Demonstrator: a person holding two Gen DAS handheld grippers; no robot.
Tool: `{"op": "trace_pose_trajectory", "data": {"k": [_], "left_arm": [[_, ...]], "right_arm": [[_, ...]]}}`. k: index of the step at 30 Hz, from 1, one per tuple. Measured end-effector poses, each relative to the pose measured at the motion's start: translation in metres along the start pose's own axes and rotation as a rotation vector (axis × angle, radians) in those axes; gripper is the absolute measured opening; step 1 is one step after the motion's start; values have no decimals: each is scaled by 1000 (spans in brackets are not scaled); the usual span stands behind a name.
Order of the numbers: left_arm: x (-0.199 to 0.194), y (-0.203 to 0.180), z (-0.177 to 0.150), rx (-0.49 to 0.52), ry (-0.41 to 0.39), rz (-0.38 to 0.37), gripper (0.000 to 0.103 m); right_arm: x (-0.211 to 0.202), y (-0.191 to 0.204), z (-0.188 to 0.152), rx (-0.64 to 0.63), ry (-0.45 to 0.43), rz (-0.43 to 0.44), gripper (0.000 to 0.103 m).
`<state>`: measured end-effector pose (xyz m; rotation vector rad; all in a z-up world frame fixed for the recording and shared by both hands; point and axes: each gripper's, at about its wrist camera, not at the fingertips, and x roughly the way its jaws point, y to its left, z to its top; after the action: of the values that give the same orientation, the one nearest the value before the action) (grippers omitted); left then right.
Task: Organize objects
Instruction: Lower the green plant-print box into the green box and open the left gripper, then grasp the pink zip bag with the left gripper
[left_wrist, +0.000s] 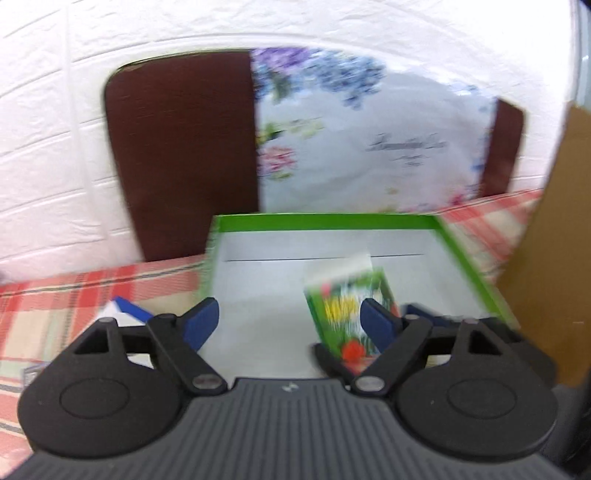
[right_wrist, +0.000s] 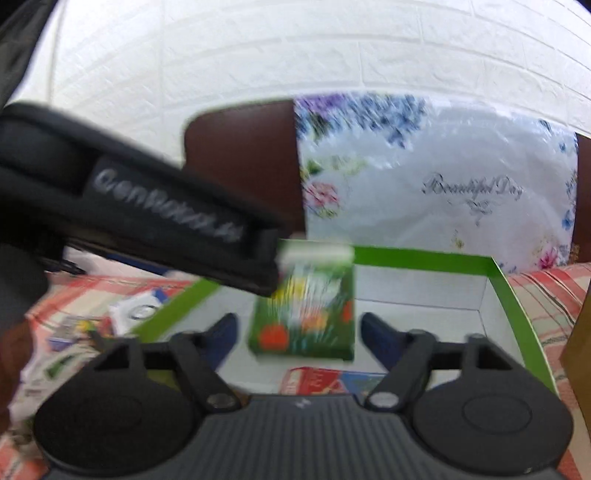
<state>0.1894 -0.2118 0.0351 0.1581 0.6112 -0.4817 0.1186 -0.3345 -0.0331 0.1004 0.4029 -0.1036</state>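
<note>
Behind, a floral bag (right_wrist: 436, 173) reads "Beautiful Day" — left claw (left_wrist: 290, 325) and right claw (right_wrist: 299, 332) gape, empty.

**Black tongs with blue pads**

The left tongs (left_wrist: 290, 325) are showing matte black linkage arms, round black hubs with a shallow disc in each, silver pivot screws, and deep blue pads (left_wrist: 201, 325). A grey ribbed housing with a small pale mark is filling the near edge. The right tongs (right_wrist: 297, 338) are wearing the same black, grey and blue. A black body with blurred white lettering is crossing the right wrist view.
</note>
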Motion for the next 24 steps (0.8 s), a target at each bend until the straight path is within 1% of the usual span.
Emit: {"op": "trace_pose_trajectory", "data": {"k": [2,5,7,10,15,17,19,21,24], "left_arm": [[2,8,-3,-14,10,13,85],[-7,27,-9,-37,18,35,85],[-23,43,-17,-84,11,37,85],[-50,79,-34,-186,2,57,85],[-91,139,-77,-333,58,140,85],[-105,156,-93,-368,70,168,85],[-116,169,-108,-395,77,196,85],[-124,182,-122,-423,88,210,85],[-131,204,-140,-469,99,216,85]], "right_arm": [[-1,-3,-4,26,-2,10,80],[-18,0,-13,45,-24,17,80],[-31,2,-18,59,-44,25,79],[-60,15,-27,83,-56,84,78],[-82,55,-46,30,43,253,74],[-85,72,-52,24,99,320,73],[-84,88,-55,18,139,370,73],[-88,106,-55,-9,154,404,73],[-92,139,-52,-95,144,459,73]]}}
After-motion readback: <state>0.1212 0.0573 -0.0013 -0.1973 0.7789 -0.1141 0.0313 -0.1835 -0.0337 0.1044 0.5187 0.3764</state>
